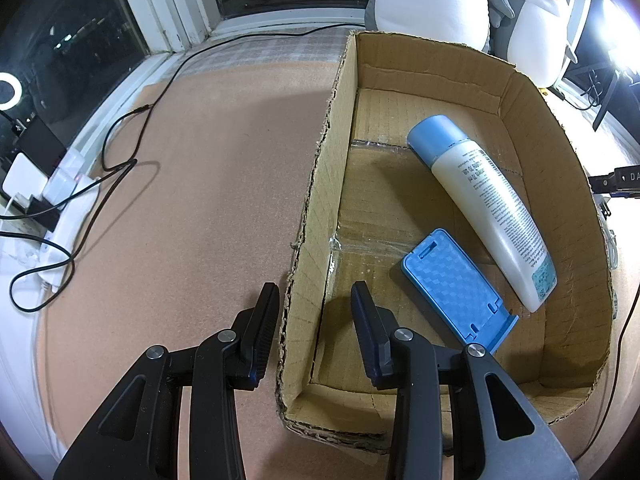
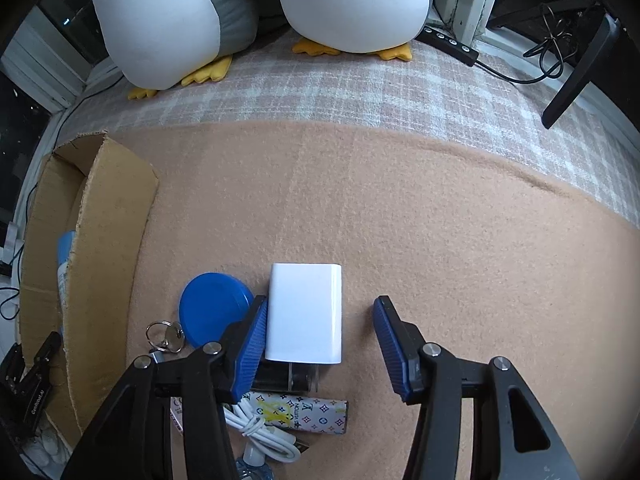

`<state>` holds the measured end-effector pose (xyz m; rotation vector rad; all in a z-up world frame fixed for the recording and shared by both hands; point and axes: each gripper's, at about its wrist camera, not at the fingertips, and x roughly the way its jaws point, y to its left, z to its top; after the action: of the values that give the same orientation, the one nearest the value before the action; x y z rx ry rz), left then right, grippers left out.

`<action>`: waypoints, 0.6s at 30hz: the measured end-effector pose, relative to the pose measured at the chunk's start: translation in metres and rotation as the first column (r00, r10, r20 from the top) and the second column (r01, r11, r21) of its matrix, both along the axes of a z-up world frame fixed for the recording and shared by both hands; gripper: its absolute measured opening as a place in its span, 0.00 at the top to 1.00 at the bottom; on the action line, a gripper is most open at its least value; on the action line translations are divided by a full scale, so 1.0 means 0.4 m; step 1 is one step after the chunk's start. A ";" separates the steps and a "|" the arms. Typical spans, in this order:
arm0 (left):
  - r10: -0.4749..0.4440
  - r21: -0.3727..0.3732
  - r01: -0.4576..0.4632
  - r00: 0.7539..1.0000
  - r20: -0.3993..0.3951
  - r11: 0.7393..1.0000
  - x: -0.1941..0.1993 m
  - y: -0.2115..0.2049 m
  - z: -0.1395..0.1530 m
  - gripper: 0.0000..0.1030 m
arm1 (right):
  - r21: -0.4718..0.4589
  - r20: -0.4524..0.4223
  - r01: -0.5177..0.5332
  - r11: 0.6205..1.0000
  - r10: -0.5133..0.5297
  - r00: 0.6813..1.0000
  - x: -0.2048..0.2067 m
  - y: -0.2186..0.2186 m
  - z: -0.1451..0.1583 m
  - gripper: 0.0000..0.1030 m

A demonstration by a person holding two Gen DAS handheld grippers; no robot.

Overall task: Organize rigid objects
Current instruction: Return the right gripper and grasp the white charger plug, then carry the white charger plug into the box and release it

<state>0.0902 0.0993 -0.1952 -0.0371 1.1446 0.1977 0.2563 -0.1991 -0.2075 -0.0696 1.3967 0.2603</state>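
Note:
My left gripper (image 1: 316, 312) points down over the near left corner of the cardboard box (image 1: 320, 184). Its fingers stand apart astride the box's left wall, and a gap shows on the inner side. Inside the box lie a white bottle with a blue cap (image 1: 484, 200) and a blue phone stand (image 1: 452, 284). My right gripper (image 2: 320, 308) is open around a white charger block (image 2: 306, 312) on the tan blanket. Its left pad (image 2: 254, 340) touches the block's side, while the right pad (image 2: 390, 344) stands clear. A blue round lid (image 2: 212, 312), a key ring (image 2: 166, 336), a patterned case (image 2: 308, 416) and a white cable (image 2: 260, 436) lie close by.
Two plush penguins (image 2: 352, 4) sit at the back on the plaid cloth (image 2: 360, 92). Left of the box, a power strip with plugs (image 1: 60, 200) and black cables (image 1: 120, 160) line the window sill. The box (image 2: 108, 240) stands left of the loose items.

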 end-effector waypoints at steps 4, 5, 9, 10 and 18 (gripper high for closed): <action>0.001 0.000 -0.001 1.000 0.000 1.000 0.000 0.000 0.000 0.65 | 0.001 -0.005 -0.005 1.000 0.005 1.000 0.000 0.007 -0.004 0.68; 0.001 0.000 -0.001 1.000 0.000 1.000 0.000 0.000 0.000 0.65 | -0.001 -0.002 -0.007 1.000 0.007 1.000 -0.002 0.009 -0.005 0.68; 0.000 0.000 0.000 1.000 0.000 1.000 0.000 0.000 0.000 0.65 | -0.002 0.013 -0.008 1.000 0.008 1.000 -0.012 0.008 -0.002 0.69; 0.000 0.000 0.000 1.000 0.000 1.000 0.000 0.000 0.000 0.65 | 0.000 0.016 -0.004 1.000 0.004 1.000 -0.015 0.008 -0.004 0.69; 0.002 -0.001 -0.002 1.000 0.000 1.000 -0.001 -0.001 0.000 0.65 | 0.025 0.071 0.009 1.000 -0.010 0.997 -0.030 -0.019 0.055 0.69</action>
<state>0.0900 0.0990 -0.1952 -0.0391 1.1446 0.1991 0.2444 -0.2067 -0.1856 -0.0517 1.3225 0.2646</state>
